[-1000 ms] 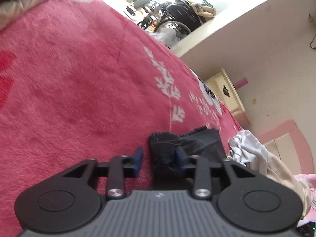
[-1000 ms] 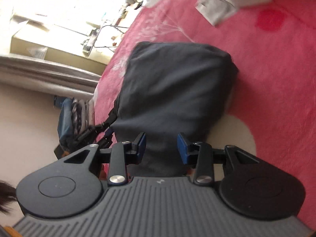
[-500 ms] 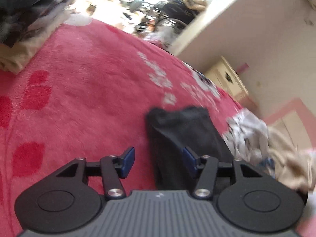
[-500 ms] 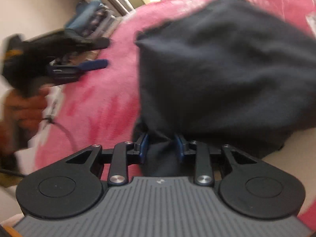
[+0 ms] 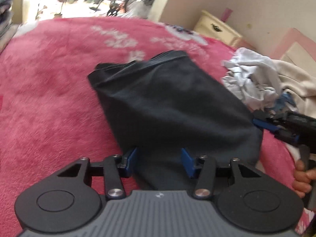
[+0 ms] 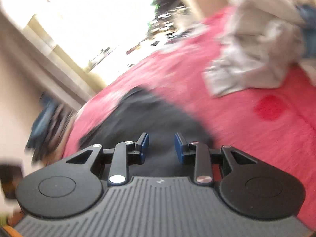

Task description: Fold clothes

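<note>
A folded dark navy garment [image 5: 167, 102] lies on the pink blanket [image 5: 49, 102]. My left gripper [image 5: 159, 161] is open, its blue pads on either side of the garment's near edge. My right gripper [image 5: 276, 126] shows at the garment's right edge in the left wrist view. In the blurred right wrist view, my right gripper [image 6: 161, 148] is open over the same dark garment [image 6: 150, 114], with nothing held between the pads.
A heap of white, cream and blue clothes [image 5: 260, 81] lies to the right on the blanket; it also shows in the right wrist view [image 6: 256, 45]. A cream nightstand [image 5: 215, 29] stands by the wall. A window and clutter are beyond the bed.
My left gripper opened wider and drew back to the garment's near edge. My right gripper let go of the dark cloth, opened, and swung toward the clothes heap. The garment now lies flatter.
</note>
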Demonstrator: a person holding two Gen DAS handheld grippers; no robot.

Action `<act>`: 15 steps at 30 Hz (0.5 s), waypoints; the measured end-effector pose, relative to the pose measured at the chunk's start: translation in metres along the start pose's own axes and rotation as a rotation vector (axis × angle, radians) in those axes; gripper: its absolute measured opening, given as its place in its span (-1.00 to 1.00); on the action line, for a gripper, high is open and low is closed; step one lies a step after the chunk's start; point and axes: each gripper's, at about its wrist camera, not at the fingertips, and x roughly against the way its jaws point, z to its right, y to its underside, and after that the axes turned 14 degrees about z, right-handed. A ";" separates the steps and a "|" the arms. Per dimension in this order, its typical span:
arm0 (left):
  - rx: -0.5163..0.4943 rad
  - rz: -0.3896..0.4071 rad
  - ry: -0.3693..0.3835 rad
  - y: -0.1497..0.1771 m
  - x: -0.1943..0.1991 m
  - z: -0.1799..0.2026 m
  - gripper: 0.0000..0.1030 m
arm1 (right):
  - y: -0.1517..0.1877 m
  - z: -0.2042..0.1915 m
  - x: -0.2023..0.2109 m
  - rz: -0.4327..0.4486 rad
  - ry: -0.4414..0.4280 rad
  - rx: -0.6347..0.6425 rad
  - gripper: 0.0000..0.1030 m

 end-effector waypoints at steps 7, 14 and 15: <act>0.117 -0.021 -0.010 -0.004 0.034 -0.016 0.38 | -0.013 0.050 0.001 0.040 -0.021 -0.340 -0.25; 0.355 -0.188 0.058 0.040 0.043 -0.026 0.44 | 0.006 0.071 0.037 -0.053 0.021 -0.496 0.05; 0.367 -0.175 0.060 0.044 0.043 -0.026 0.48 | 0.014 0.071 0.036 -0.087 0.028 -0.500 0.05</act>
